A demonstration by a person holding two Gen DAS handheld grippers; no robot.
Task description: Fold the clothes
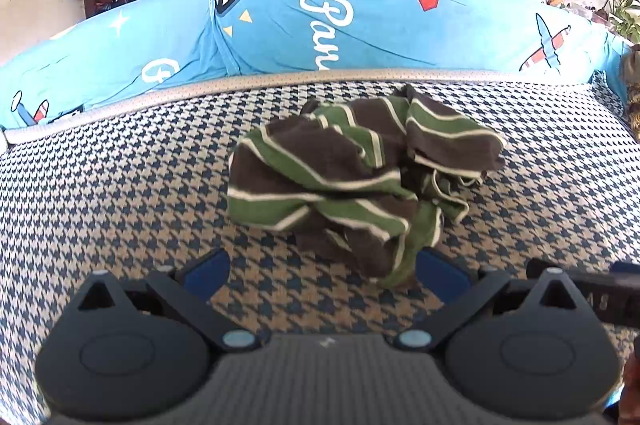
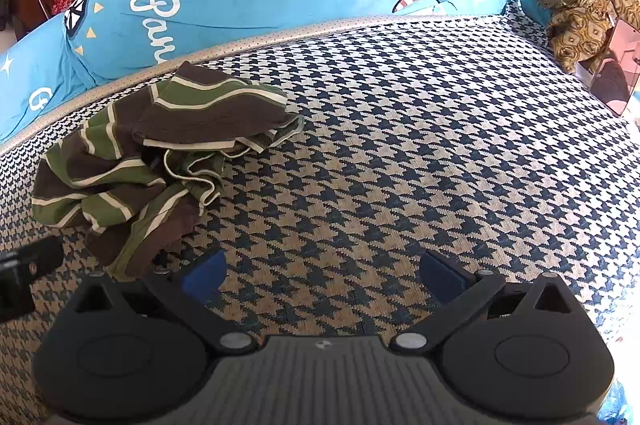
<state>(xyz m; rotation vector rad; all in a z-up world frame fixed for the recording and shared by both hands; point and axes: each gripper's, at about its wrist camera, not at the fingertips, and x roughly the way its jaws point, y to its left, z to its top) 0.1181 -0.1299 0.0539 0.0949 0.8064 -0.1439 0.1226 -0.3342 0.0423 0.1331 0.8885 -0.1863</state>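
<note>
On the houndstooth sofa seat (image 1: 120,185), a crumpled striped shirt (image 1: 352,165) lies before the left gripper (image 1: 322,275) and right gripper (image 2: 324,275), both jaws wide, empty.

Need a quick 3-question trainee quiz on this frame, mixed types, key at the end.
1. True or false: the striped garment already lies flat and folded on the houndstooth cover.
2. Multiple choice: how do the jaws of the left gripper stand? A) shut on the garment B) open, a hanging end of the garment between them C) shut on nothing
3. Fill in: in the right wrist view, the garment lies to the ____ of the right gripper.

Key: 1 false, it is crumpled in a heap. 2 B. 3 left; the right gripper is open over bare cover.
</note>
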